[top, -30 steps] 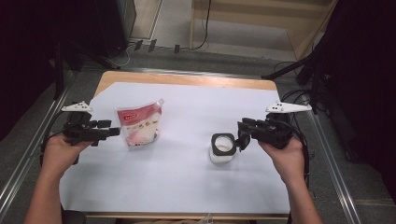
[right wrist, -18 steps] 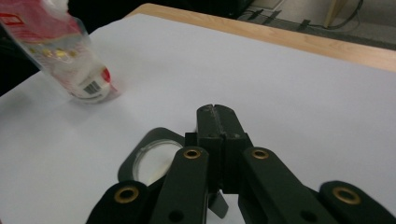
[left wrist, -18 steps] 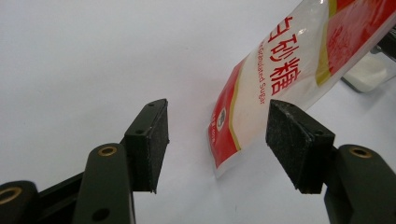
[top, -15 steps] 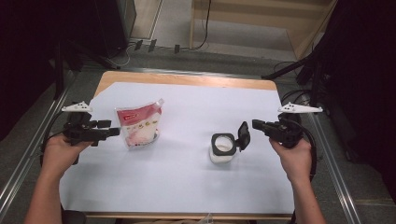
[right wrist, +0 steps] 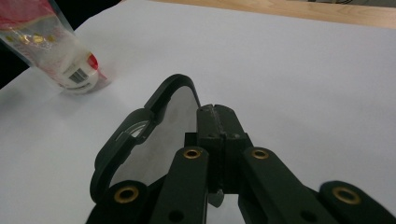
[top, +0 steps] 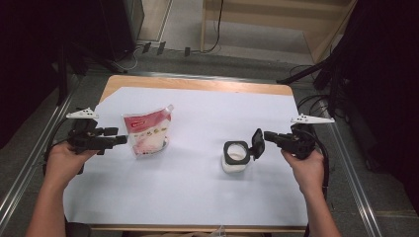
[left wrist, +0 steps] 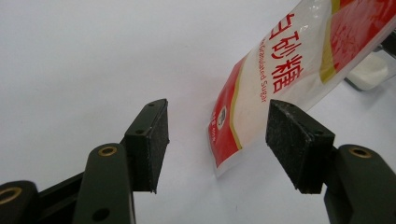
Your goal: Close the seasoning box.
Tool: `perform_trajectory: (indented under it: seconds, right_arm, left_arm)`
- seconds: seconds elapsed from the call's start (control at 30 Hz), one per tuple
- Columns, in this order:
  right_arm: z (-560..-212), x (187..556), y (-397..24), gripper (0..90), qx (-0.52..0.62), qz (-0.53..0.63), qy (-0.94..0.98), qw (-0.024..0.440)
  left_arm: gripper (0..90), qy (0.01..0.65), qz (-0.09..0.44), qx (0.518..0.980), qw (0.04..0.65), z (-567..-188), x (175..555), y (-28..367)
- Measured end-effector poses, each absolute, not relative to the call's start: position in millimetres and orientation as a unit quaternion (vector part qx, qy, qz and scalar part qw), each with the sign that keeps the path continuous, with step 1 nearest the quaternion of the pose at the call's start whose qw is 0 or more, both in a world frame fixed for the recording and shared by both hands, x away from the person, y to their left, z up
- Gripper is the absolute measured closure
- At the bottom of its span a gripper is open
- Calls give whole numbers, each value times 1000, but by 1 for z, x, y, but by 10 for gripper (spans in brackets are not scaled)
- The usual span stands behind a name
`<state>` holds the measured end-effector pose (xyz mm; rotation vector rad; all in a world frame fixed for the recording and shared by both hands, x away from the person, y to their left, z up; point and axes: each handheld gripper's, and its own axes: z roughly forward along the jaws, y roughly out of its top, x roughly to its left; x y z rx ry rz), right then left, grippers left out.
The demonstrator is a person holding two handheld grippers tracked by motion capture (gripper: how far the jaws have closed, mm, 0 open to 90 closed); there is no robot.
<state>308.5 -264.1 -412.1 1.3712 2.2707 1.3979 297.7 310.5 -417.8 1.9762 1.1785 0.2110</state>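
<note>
Black pads of our right tool (right wrist: pixel 218 112) sit pressed together with nothing between them, just beside the flipped-up lid (top: pixel 257 142) of the sugar jar (top: pixel 235 156) at mid-right of the tabletop (top: pixel 197 197). Our left tool (left wrist: pixel 217 135) stands part open and empty, facing the bottom corner of the sugar bag (left wrist: pixel 280 74), which leans upright at the tabletop's left. We judge this plastic pouch soft, slippery and bottom-heavy; gripping the flat top seam should hold best. We judge the jar rigid and light, its hinge delicate.
</note>
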Motion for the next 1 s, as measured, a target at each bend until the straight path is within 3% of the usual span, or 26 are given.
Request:
perform_trajectory:
  seconds: [1.0]
  right_arm:
    - [-418,302,-235,900,431,463,772,56]
  left_arm:
    - [403,467,81,783,403,-421,298,309]
